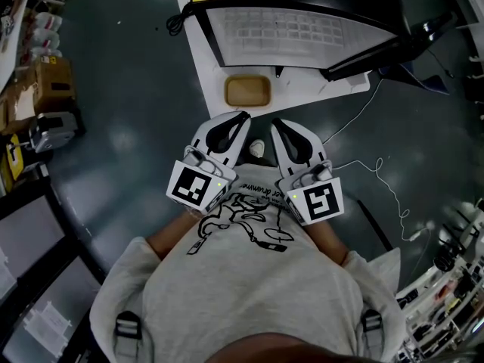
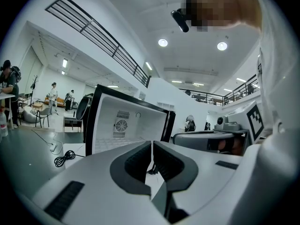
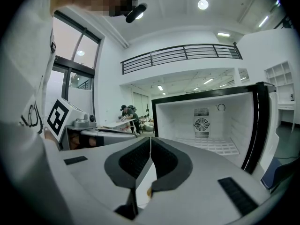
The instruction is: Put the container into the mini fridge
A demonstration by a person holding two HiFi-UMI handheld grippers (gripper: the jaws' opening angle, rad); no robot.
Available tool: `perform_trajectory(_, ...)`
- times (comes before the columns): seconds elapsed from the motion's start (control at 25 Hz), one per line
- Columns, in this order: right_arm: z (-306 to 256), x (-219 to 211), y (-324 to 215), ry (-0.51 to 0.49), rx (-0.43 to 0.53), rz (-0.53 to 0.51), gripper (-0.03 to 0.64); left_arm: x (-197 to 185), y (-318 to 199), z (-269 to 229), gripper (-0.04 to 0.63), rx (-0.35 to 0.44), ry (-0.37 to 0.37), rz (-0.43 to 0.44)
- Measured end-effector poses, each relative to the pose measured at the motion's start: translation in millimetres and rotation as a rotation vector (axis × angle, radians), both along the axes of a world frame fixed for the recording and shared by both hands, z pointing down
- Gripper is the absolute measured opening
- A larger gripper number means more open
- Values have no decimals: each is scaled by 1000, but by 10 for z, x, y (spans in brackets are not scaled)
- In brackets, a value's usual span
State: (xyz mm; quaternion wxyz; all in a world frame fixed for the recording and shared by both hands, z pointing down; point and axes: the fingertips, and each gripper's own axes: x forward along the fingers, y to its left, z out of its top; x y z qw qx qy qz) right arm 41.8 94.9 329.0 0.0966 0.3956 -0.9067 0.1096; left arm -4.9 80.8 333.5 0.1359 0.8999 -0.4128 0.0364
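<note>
The left tool [image 1: 243, 116] was held near the person's chest, its jaws closed on nothing. Just beyond its tip, the tan container [image 1: 248, 91] lay on a white sheet [image 1: 198, 66], right in front of the open fridge [image 1: 302, 32]. The right tool [image 1: 274, 122], beside the left, was likewise closed and empty, and the fridge door [image 1: 393, 48] stood out to the far right.

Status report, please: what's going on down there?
Left gripper, right gripper shut, empty. Container on white mat before open mini fridge, untouched. Nothing seen blocking.
</note>
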Motion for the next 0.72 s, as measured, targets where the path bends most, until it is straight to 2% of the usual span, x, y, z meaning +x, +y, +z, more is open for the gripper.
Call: perform_trajectory(0.72,32,-438,-780,25,9,31,31,-425,-783,14,28,11,10,37)
